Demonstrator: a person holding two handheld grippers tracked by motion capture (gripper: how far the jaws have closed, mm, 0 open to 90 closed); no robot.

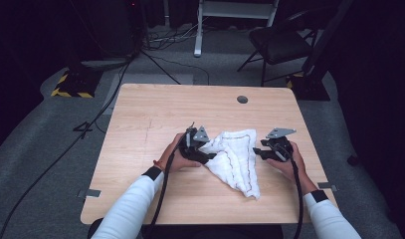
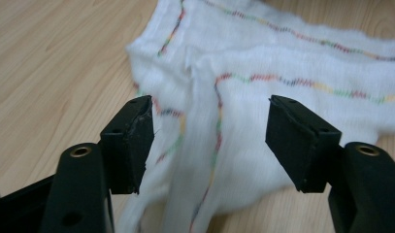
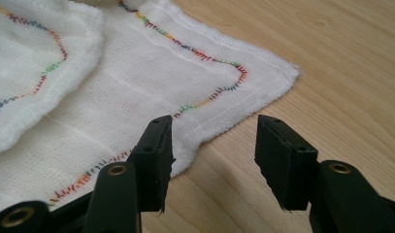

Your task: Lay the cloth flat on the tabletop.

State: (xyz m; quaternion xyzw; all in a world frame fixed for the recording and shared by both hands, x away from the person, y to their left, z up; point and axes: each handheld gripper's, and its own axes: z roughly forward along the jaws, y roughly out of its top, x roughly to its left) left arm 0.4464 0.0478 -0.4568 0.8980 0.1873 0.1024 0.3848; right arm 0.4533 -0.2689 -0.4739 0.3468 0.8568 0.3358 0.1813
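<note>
From above, a rumpled white cloth (image 1: 235, 158) with a multicoloured stitched border lies folded on the pale wood-grain bench (image 1: 155, 114), the left tool (image 1: 204, 155) at its left edge and the right tool (image 1: 257, 152) just beside its right edge. Along the left tool (image 2: 207, 145), released black padded jaws stand apart above the soft, bunched cloth (image 2: 263, 102), gripping nothing. Along the right tool (image 3: 212, 160), the jaws gape, unclenched, over the woven cloth's (image 3: 137, 92) stitched edge and bare bench (image 3: 340, 87).

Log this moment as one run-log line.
left gripper: open, above cloth | right gripper: open, at cloth edge | cloth: crumpled on table, unheld
</note>
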